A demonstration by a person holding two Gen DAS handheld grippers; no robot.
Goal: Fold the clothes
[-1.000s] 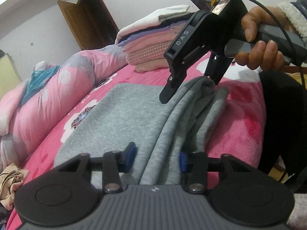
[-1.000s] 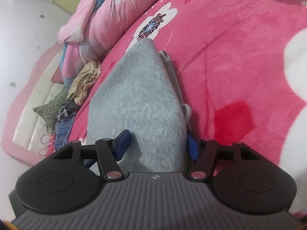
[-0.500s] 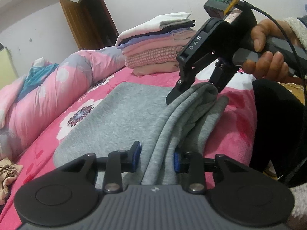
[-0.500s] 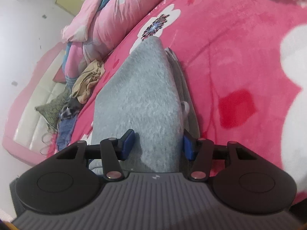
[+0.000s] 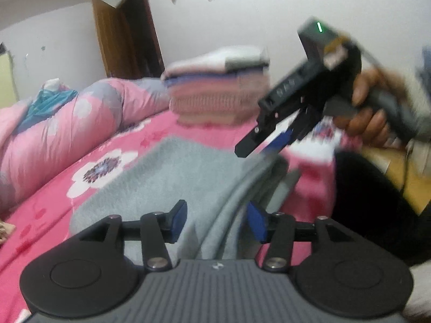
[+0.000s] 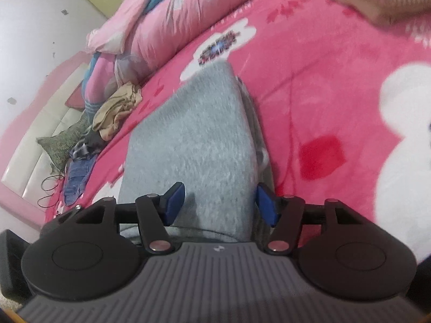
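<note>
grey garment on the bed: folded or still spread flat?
Partly folded. The grey garment lies flat on the pink bedspread, with its right edge doubled over in a thick ridge of layers; final fold cannot tell.

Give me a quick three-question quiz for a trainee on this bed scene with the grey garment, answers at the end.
1. True or false: the right gripper is clamped on the grey garment.
2. What sits on the pink bedspread behind the garment? A) a stack of folded clothes B) a laundry basket C) a suitcase
3. What colour are the pads on the left gripper?

Key
1. False: it hovers just above the garment's fold. Its jaws have just been opening, with nothing between them.
2. A
3. Blue. These jaws have also just been opening, and the fold lies loose between them.
</note>
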